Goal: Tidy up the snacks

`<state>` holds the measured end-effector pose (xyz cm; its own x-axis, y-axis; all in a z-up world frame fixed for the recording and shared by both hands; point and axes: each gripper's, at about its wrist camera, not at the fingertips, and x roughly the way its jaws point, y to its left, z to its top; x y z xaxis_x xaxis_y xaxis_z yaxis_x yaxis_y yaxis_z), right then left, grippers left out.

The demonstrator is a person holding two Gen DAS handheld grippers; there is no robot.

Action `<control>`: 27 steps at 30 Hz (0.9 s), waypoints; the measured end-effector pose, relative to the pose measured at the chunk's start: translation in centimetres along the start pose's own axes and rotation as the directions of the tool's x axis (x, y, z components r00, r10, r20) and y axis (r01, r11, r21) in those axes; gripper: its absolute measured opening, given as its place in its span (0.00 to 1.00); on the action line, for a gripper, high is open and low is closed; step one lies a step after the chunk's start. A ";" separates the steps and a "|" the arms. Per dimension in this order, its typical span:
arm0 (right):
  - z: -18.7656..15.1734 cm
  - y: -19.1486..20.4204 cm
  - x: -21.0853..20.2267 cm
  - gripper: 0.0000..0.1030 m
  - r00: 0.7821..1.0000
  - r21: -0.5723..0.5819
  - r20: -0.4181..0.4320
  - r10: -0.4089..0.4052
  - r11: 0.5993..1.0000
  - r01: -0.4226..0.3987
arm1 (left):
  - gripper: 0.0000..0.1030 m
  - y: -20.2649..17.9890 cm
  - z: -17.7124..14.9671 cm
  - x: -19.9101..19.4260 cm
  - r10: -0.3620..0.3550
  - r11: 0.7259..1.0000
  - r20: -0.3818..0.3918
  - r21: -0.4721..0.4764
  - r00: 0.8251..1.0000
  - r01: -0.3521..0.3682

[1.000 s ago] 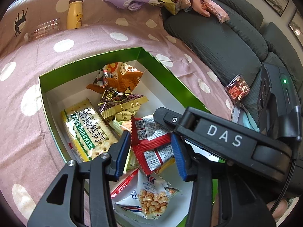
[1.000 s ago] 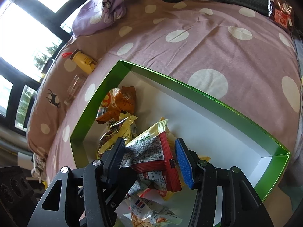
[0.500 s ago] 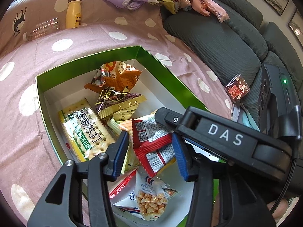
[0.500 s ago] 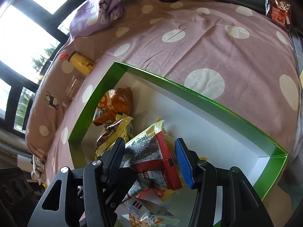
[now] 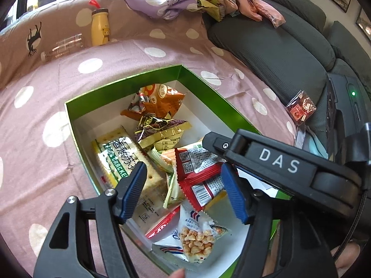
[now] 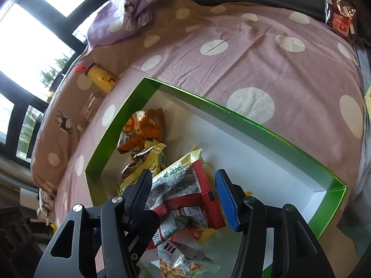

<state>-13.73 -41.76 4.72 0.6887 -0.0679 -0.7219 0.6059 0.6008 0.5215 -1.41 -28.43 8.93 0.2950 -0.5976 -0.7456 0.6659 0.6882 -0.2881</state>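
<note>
A green box [image 5: 120,88] [image 6: 109,139] with a white inside lies on the dotted pink blanket and holds several snack bags. A red and grey packet [image 5: 197,173] [image 6: 185,185] sits on top of the pile. My left gripper [image 5: 184,192] straddles it with its jaws opening, and the pads [image 5: 135,190] stand clear of it. My right gripper [image 6: 183,190] is closed on the same packet, its jaws starting to ease. Its black housing [image 5: 278,162] crosses the left wrist view. Also inside are a cracker pack [image 5: 120,157], a peanut bag [image 5: 194,243] and an orange bag [image 5: 160,102].
A yellow bottle [image 5: 100,27] [image 6: 102,78] and a clear glass [image 5: 65,46] lie on the blanket beyond the box. A red packet [image 5: 300,108] [image 6: 340,16] rests on the grey sofa cushion [image 5: 266,53]. Crumpled purple cloth [image 5: 167,2] is piled at the back.
The left gripper's jaws have spread wide and let go of the red and grey packet. The right gripper has kept its place around the packet.
</note>
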 end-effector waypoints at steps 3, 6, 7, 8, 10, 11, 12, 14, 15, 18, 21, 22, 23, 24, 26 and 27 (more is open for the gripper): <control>-0.1 0.1 -0.6 0.57 1.000 0.002 0.021 -0.011 1.000 0.011 | 0.78 -0.2 0.1 -0.7 0.063 0.998 0.028 0.016 0.998 -0.063; -0.1 0.3 -1.2 0.59 0.998 -0.002 0.046 -0.035 0.999 0.035 | 0.83 -0.1 0.1 -1.5 0.071 0.997 0.055 0.025 0.996 -0.073; -0.2 0.3 -1.4 0.60 0.998 -0.001 0.055 -0.040 0.999 0.040 | 0.86 -0.1 0.0 -1.8 0.071 0.997 0.063 0.026 0.995 -0.072; -0.2 0.4 -1.6 0.61 0.997 -0.001 0.063 -0.045 0.999 0.045 | 0.90 0.0 0.0 -2.1 0.075 0.997 0.070 0.027 0.995 -0.077; -0.2 0.5 -2.0 0.62 0.996 -0.002 0.074 -0.045 0.999 0.045 | 1.00 0.1 0.0 -2.8 0.101 0.994 0.085 0.037 0.991 -0.104; -0.3 0.6 -2.2 0.63 0.996 -0.003 0.081 -0.044 0.999 0.044 | 0.99 0.0 0.0 -3.2 0.110 0.993 0.098 0.041 0.989 -0.114; -0.4 0.8 -2.4 0.65 0.995 -0.005 0.088 -0.047 0.999 0.048 | 0.99 0.1 -0.1 -3.7 0.115 0.992 0.107 0.044 0.988 -0.120; -0.6 1.3 -2.8 0.71 0.993 -0.019 0.106 -0.059 0.998 0.062 | 0.99 0.6 -0.2 -4.7 0.120 0.991 0.122 0.038 0.985 -0.125; -0.7 1.6 -3.1 0.74 0.992 -0.028 0.113 -0.059 0.998 0.063 | 0.99 0.8 -0.4 -5.3 0.120 0.992 0.130 0.033 0.984 -0.125; -1.0 2.4 -3.9 0.76 0.990 -0.049 0.134 -0.046 0.997 0.053 | 0.99 1.5 -1.3 -6.9 0.138 0.989 0.151 0.040 0.979 -0.146; -1.6 3.2 -4.8 0.77 0.986 -0.069 0.160 -0.051 0.996 0.063 | 0.99 2.2 -2.2 -8.0 0.164 0.985 0.172 0.034 0.971 -0.172; -1.7 3.5 -5.0 0.77 0.984 -0.074 0.168 -0.055 0.995 0.068 | 0.99 2.4 -2.3 -8.3 0.158 0.986 0.176 0.019 0.971 -0.164; -1.9 3.8 -5.3 0.77 0.982 -0.081 0.178 -0.056 0.994 0.072 | 0.99 2.5 -2.3 -8.5 0.150 0.988 0.180 0.004 0.972 -0.153; -2.1 4.1 -5.6 0.78 0.981 -0.090 0.186 -0.057 0.993 0.074 | 0.99 2.6 -2.3 -8.7 0.144 0.989 0.183 -0.004 0.972 -0.146; -2.6 4.8 -6.1 0.81 0.979 -0.119 0.197 -0.049 0.990 0.073 | 0.99 2.3 -2.5 -9.1 0.135 0.990 0.190 0.007 0.973 -0.139; -2.8 5.2 -6.3 0.82 0.979 -0.134 0.201 -0.042 0.989 0.070 | 0.99 2.2 -2.6 -9.3 0.134 0.990 0.191 0.014 0.972 -0.139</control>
<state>-16.03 -36.01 10.66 0.7289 -0.2520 -0.6366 0.5936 0.6958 0.4042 -4.50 -20.31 13.63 0.5072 -0.5675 -0.6486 0.6278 0.7589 -0.1731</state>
